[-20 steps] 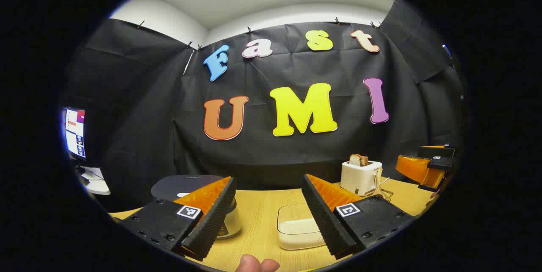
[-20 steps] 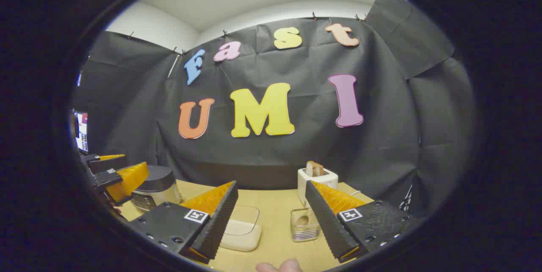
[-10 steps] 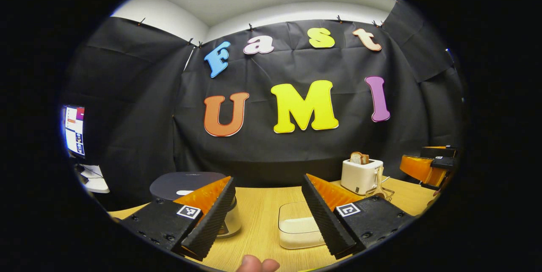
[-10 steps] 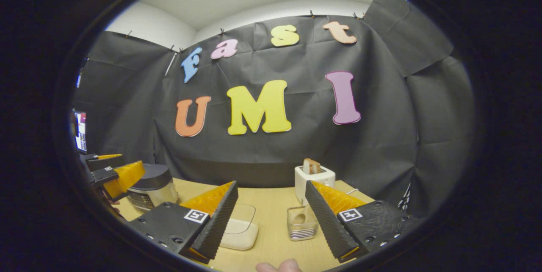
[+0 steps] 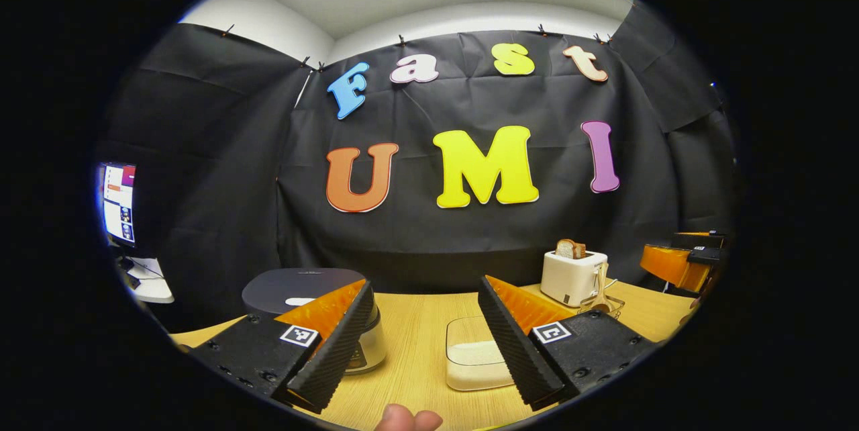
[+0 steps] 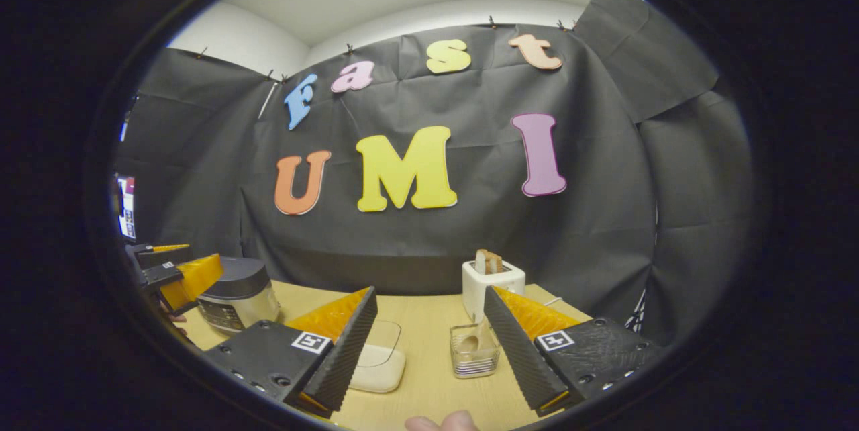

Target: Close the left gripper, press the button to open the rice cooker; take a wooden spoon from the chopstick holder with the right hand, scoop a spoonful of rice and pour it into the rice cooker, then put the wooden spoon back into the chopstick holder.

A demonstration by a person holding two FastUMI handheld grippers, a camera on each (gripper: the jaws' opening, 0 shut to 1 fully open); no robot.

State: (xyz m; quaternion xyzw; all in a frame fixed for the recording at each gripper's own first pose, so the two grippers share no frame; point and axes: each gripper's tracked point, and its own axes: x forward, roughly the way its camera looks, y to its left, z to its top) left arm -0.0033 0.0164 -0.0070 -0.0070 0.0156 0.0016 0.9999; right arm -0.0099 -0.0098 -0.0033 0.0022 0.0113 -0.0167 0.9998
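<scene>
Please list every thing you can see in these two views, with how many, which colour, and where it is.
Rice cooker with dark lid: one, cream body, table's left side.
Clear rice container: one, white rice inside, table's middle.
Clear chopstick holder: one, before the toaster.
Wooden spoon: one, light wood, standing in the holder.
White toaster: one, bread in slot, at the back.
Wooden table: one, light yellow.
Monitor: one, far left.
Left gripper: one, jaws open, empty.
Right gripper: one, jaws open, empty.

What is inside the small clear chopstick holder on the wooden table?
Inside the small clear chopstick holder a wooden spoon can be seen through the wall. The right gripper's finger covers the holder's right edge, so anything else inside cannot be seen.
</scene>
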